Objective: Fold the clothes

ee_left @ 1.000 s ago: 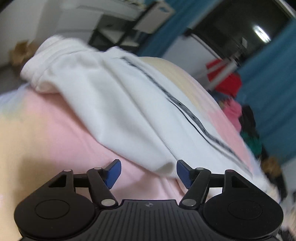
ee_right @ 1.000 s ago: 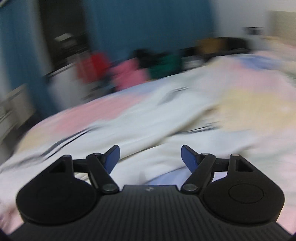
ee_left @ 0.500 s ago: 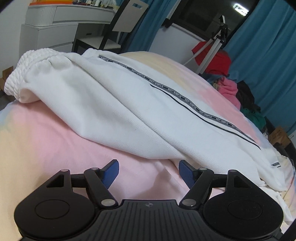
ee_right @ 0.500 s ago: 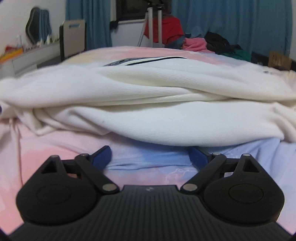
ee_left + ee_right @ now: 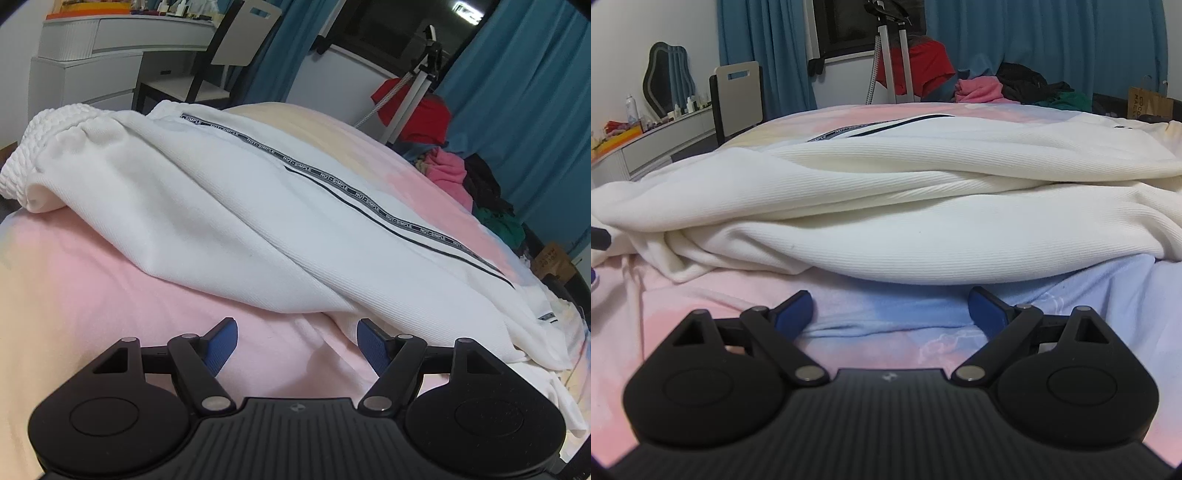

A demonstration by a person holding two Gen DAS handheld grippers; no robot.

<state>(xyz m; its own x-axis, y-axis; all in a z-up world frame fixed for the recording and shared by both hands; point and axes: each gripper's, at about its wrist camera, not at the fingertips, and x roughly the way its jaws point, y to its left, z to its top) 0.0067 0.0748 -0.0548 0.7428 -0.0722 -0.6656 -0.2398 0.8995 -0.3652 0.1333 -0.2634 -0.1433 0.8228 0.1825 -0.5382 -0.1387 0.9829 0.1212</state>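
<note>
White sweatpants (image 5: 229, 206) with a black lettered side stripe lie lengthwise on a pastel pink, yellow and blue bedspread (image 5: 92, 295); the ribbed waistband (image 5: 40, 155) sits at the far left. My left gripper (image 5: 297, 341) is open just short of the pants' near folded edge, nothing between its blue pads. In the right wrist view the same pants (image 5: 886, 206) lie in rolled folds across the frame. My right gripper (image 5: 890, 312) stands wide open low over the bedspread (image 5: 868, 317), a little short of the fold, holding nothing.
A pile of red, pink, black and green clothes (image 5: 461, 177) sits at the bed's far side by a tripod (image 5: 413, 88) and blue curtains (image 5: 1052, 44). A white desk (image 5: 96, 62) and chair (image 5: 221, 55) stand beyond the bed's left end.
The right gripper dropped down close to the bed in front of the pants and its jaws widened. The left gripper rolled level, edging slightly along the pants' near edge.
</note>
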